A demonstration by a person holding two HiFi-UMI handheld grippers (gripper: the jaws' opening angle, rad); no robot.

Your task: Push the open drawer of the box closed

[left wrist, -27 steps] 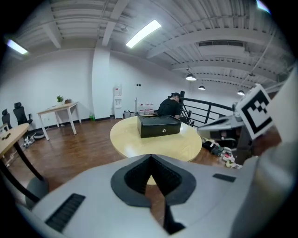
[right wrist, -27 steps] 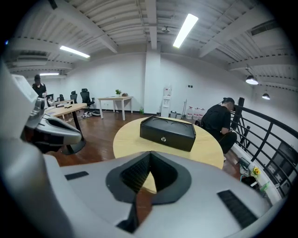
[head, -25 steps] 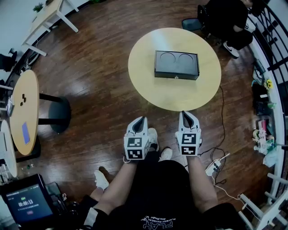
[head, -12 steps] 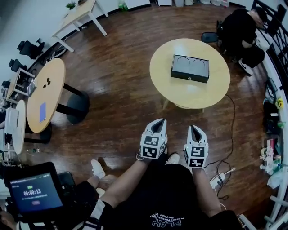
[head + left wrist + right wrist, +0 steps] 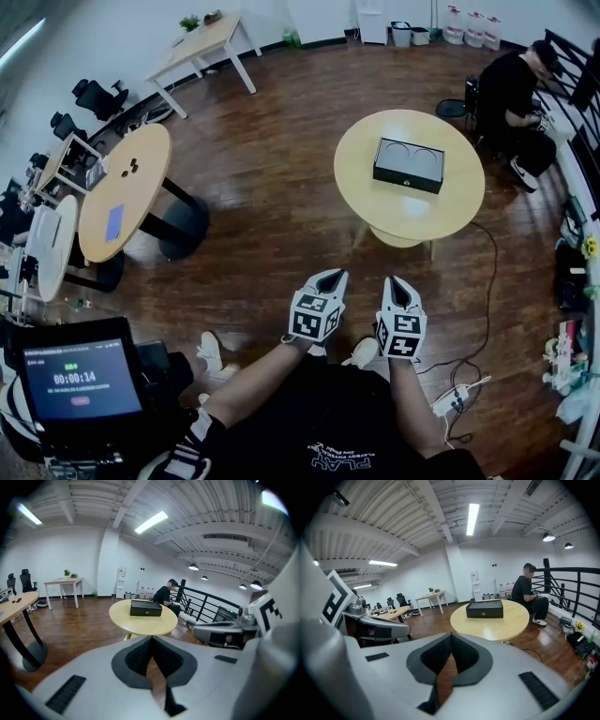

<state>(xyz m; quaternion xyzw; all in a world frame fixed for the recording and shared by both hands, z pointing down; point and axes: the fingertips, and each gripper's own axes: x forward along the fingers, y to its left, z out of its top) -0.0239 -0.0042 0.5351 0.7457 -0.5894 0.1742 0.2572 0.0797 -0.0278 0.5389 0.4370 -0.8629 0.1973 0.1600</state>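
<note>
Box [image 5: 409, 165] sits on the far round table [image 5: 370, 202], well beyond my left gripper [image 5: 331, 278] and right gripper [image 5: 394, 283], fingers of both pressed together on nothing, so I should step close and push squarely on its drawer front [image 5: 484, 611].

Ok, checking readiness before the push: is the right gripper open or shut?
Shut: the right gripper has its tips meeting, with nothing held between them.

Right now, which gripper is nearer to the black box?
Right. The right gripper is short of the black box, nearly in line with it; the left gripper is farther to its left.
</note>
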